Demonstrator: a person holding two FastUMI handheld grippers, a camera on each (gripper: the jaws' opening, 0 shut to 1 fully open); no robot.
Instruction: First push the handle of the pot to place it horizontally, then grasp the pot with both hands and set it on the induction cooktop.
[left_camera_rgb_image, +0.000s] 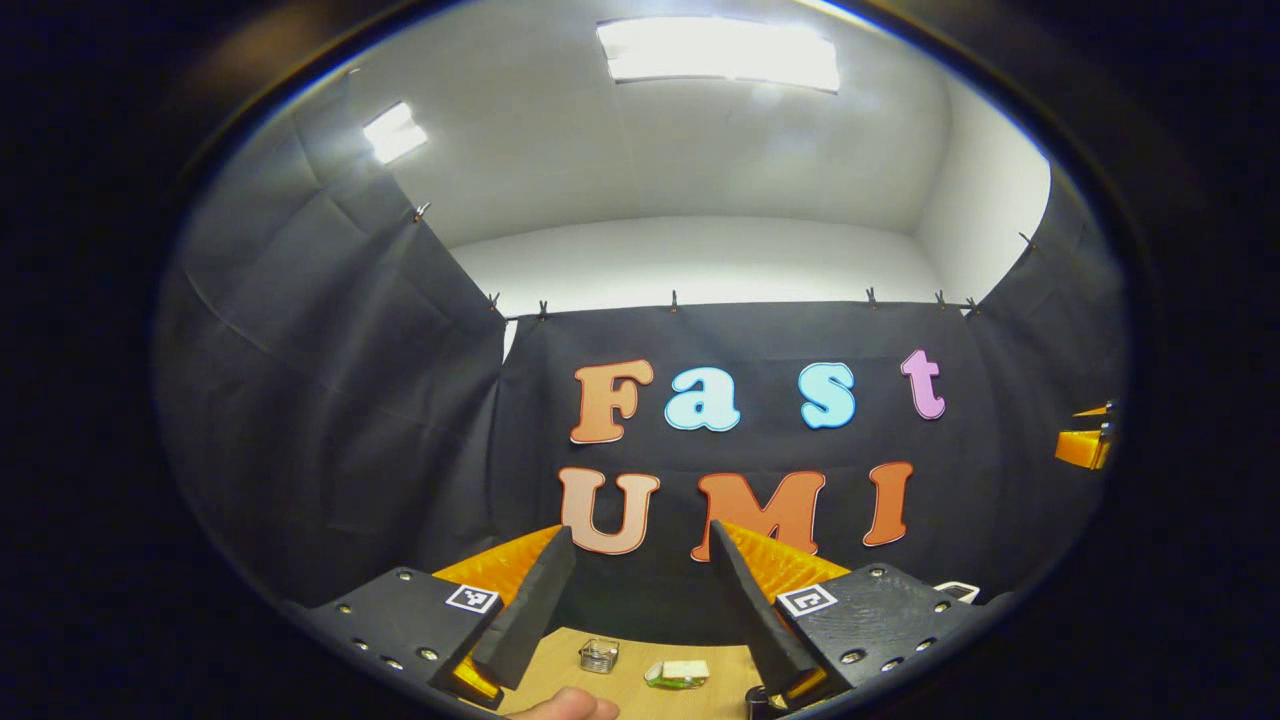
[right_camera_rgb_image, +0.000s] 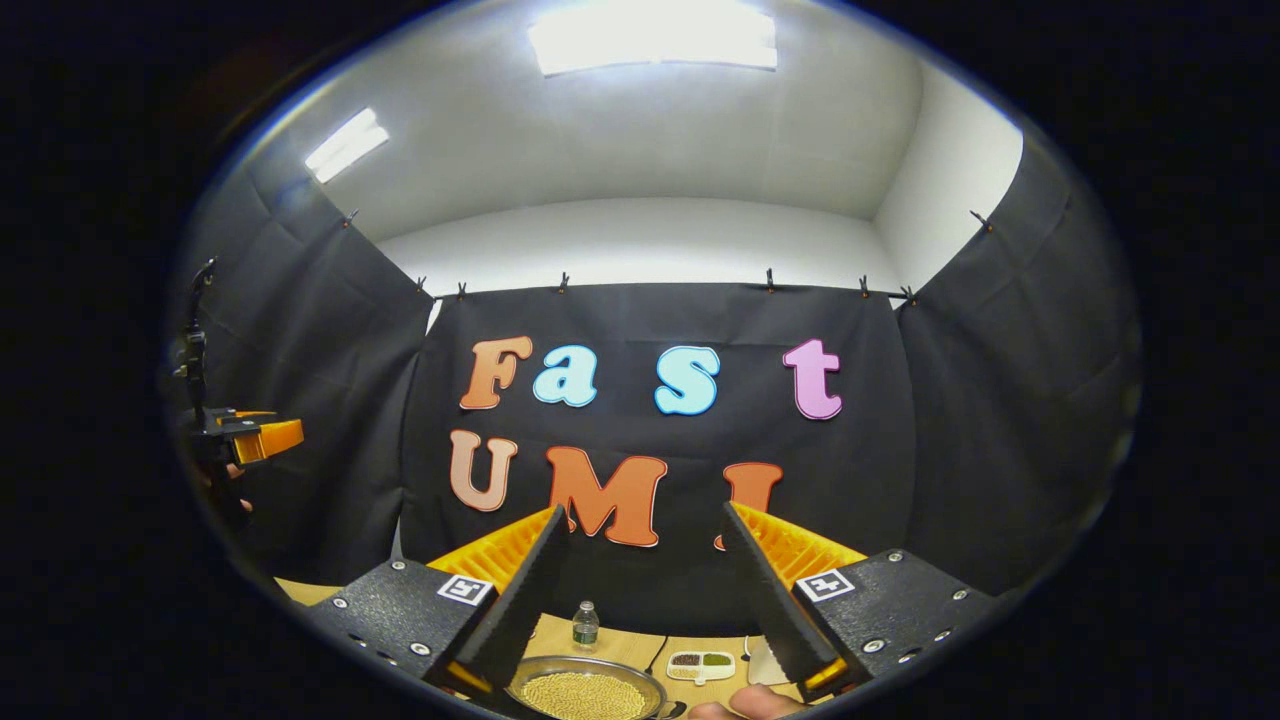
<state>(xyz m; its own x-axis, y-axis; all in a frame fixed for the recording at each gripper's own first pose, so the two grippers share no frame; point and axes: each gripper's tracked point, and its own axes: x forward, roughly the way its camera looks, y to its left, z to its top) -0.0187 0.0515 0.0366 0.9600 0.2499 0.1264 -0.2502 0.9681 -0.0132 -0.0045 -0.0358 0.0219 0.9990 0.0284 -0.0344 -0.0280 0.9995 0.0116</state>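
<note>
Low in the right gripper view, the pot (right_camera_rgb_image: 588, 692), full of yellowish grains, sat on the tabletop (right_camera_rgb_image: 620, 640) just below the right claw (right_camera_rgb_image: 640, 590), which gaped wide and empty. Left claw (left_camera_rgb_image: 640, 600) also stood wide, above a small glass jar (left_camera_rgb_image: 598, 655).

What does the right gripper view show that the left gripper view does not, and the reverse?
Right gripper view: a metal pot of yellow grains, a small bottle and a divided dish. Left gripper view: a small jar and a green-and-white packet. Both: the wooden table, the black cloth wall, and an open, empty gripper in front, the left gripper or the right gripper.
</note>
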